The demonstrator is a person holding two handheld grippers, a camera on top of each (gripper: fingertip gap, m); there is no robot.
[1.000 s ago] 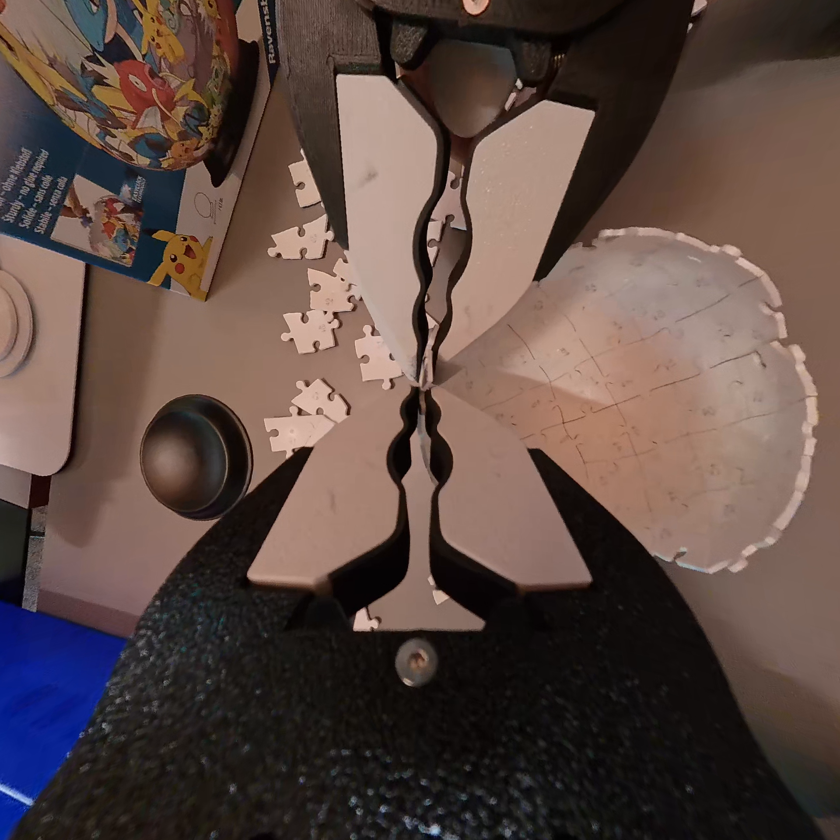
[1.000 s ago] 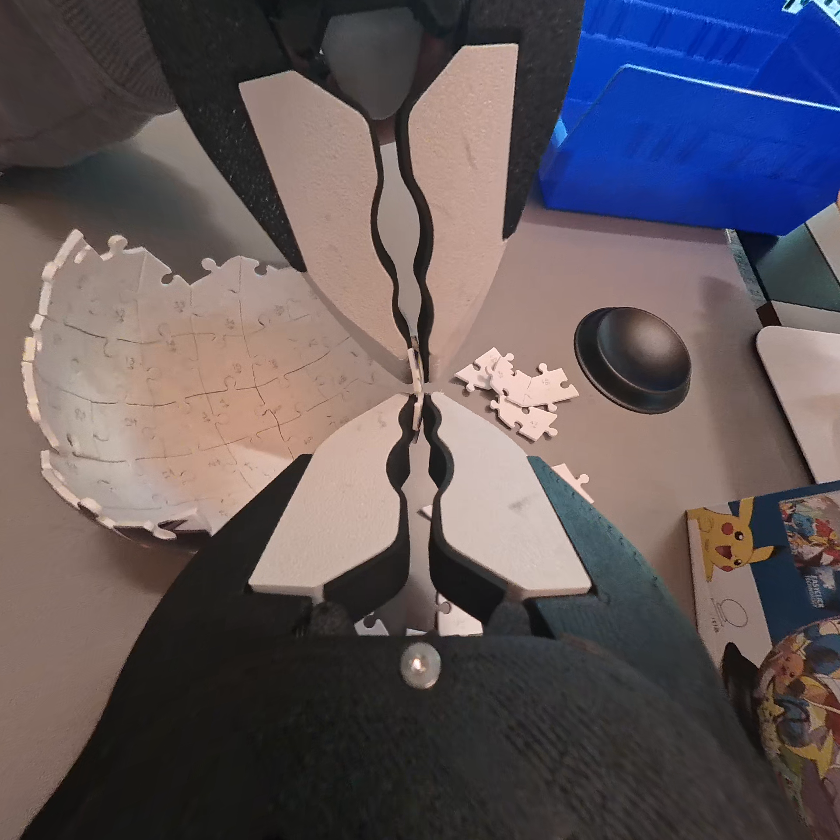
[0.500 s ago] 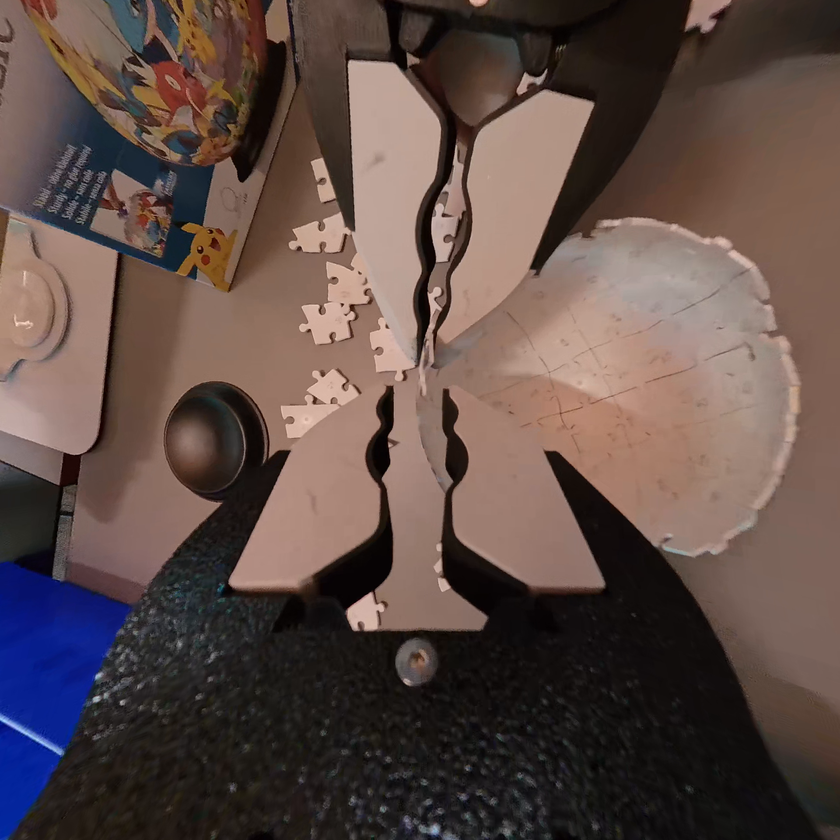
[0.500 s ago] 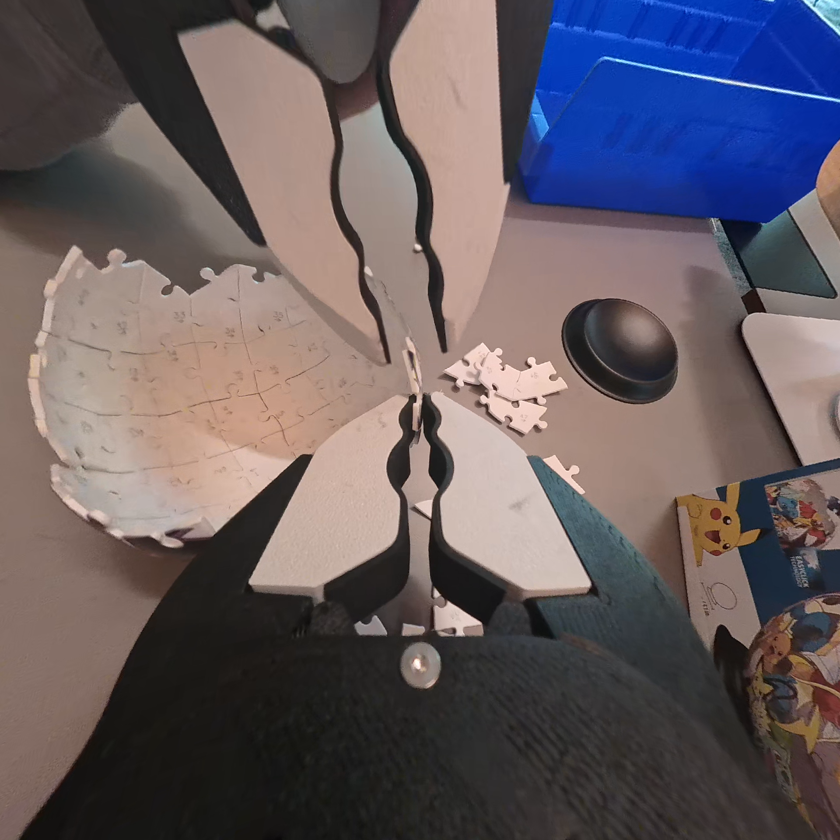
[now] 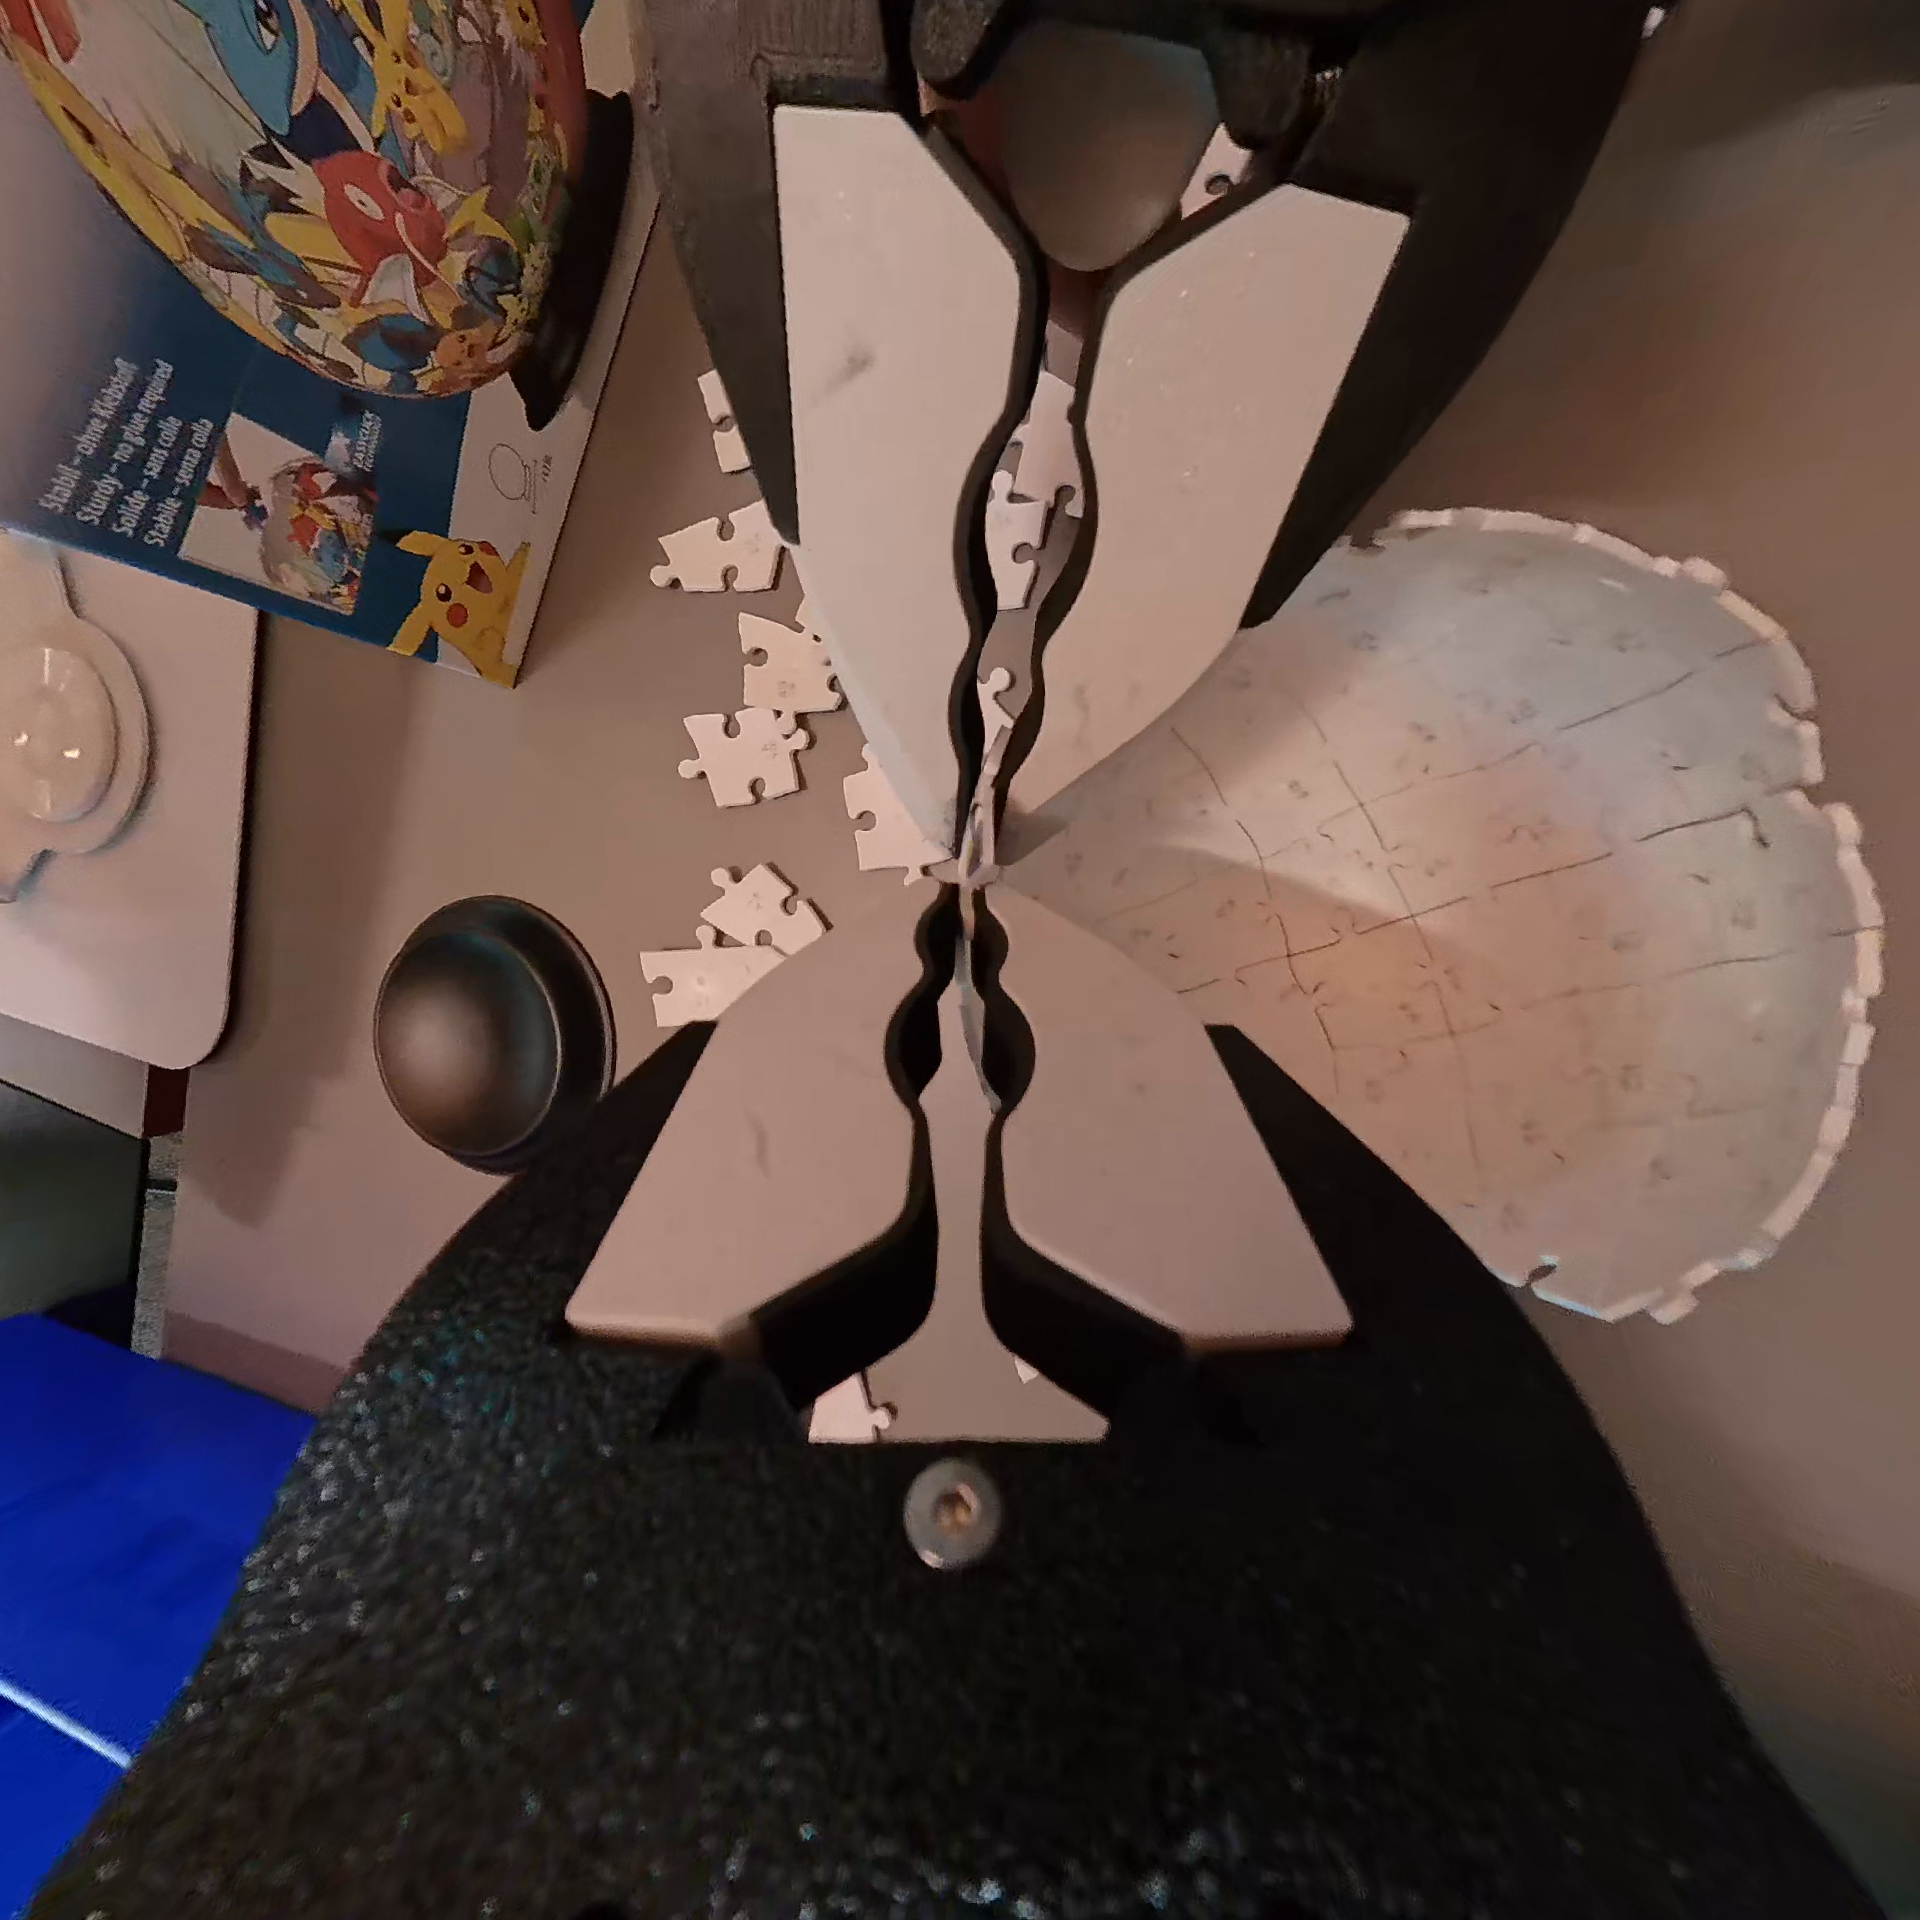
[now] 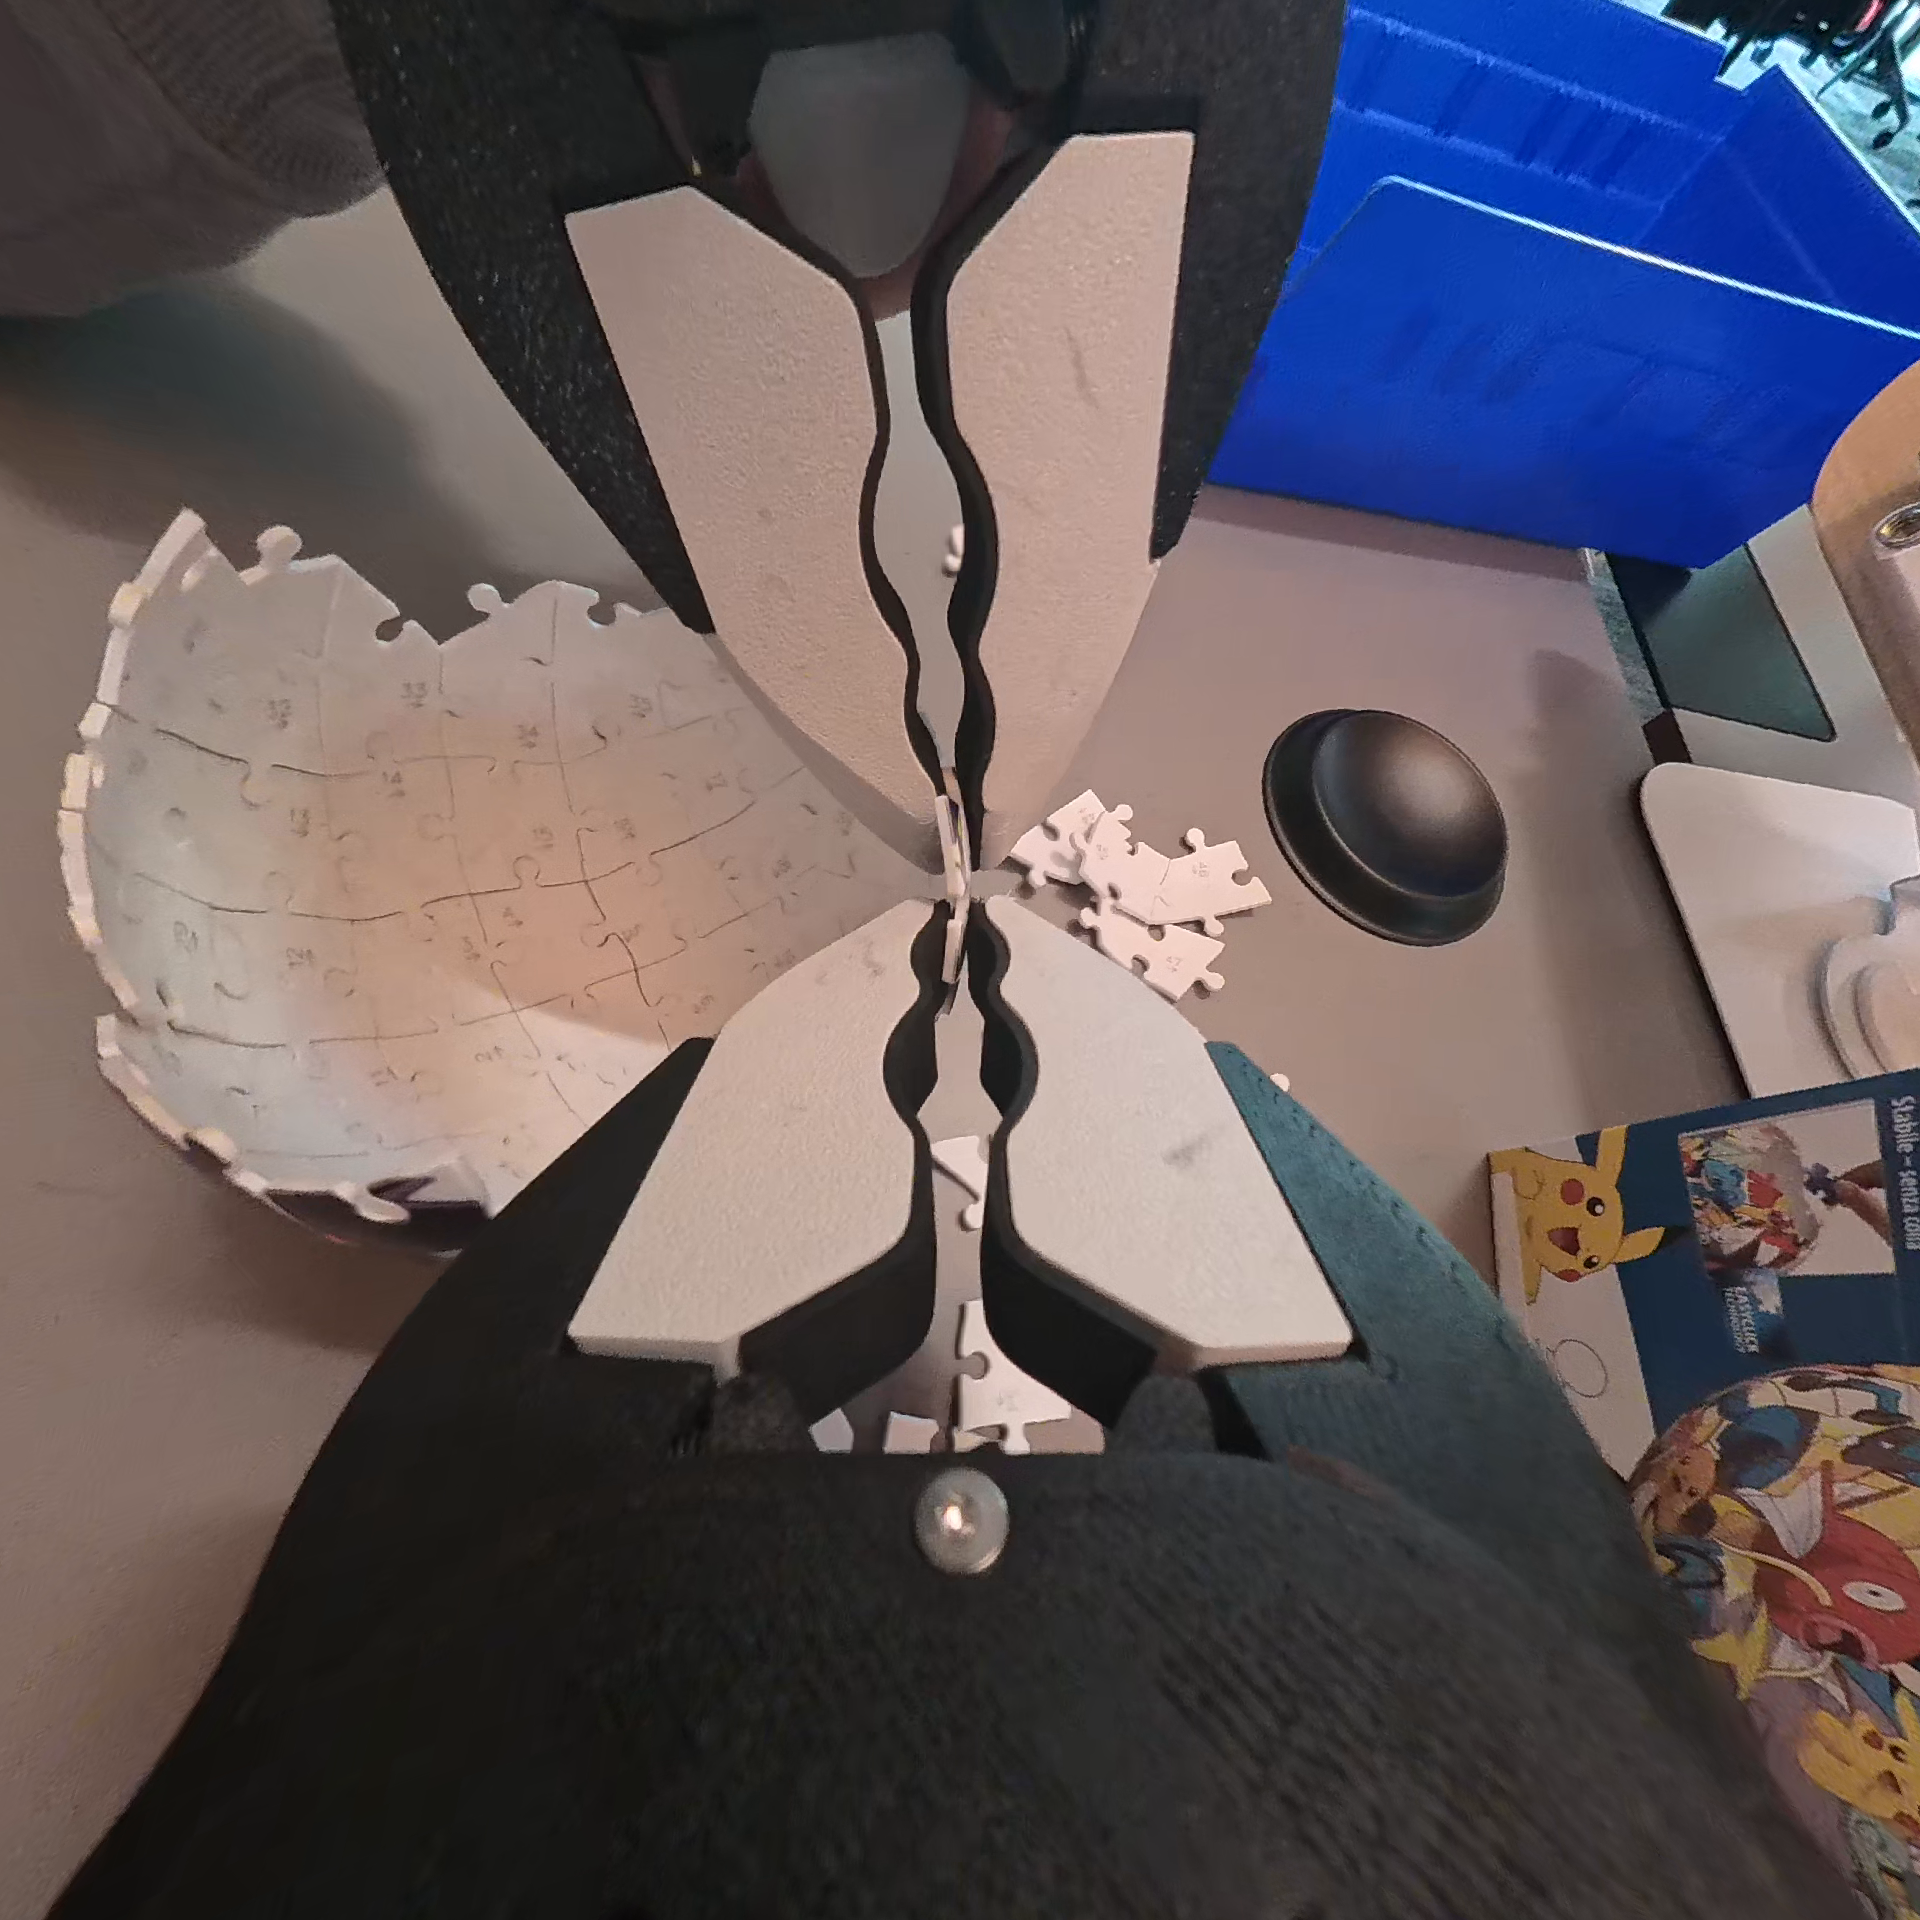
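Observation:
My left gripper (image 5: 964,906) and my right gripper (image 6: 961,912) meet tip to tip above the grey table. Each is shut on a thin white puzzle piece held edge-on: the left one's piece (image 5: 975,1029) shows between its jaws, the right one's piece (image 6: 951,961) between its own. The two pieces touch where the tips meet. The right gripper (image 5: 975,847) comes in from the top of the left wrist view, and the left gripper (image 6: 951,831) from the top of the right wrist view. A half-built white puzzle bowl (image 5: 1507,935) (image 6: 395,883) lies just beside the tips.
Several loose white pieces (image 5: 743,753) (image 6: 1143,883) lie below the grippers. A black domed stand (image 5: 488,1039) (image 6: 1387,831), a colourful puzzle box (image 5: 312,364) (image 6: 1766,1403), a white card with a clear dome (image 5: 83,779) and blue bins (image 6: 1558,312) surround them. Left and right tips are no more than a few centimetres apart.
Half a second ago the left gripper had opened and drawn back from the right one. Now it is shut again and the tips meet as before.

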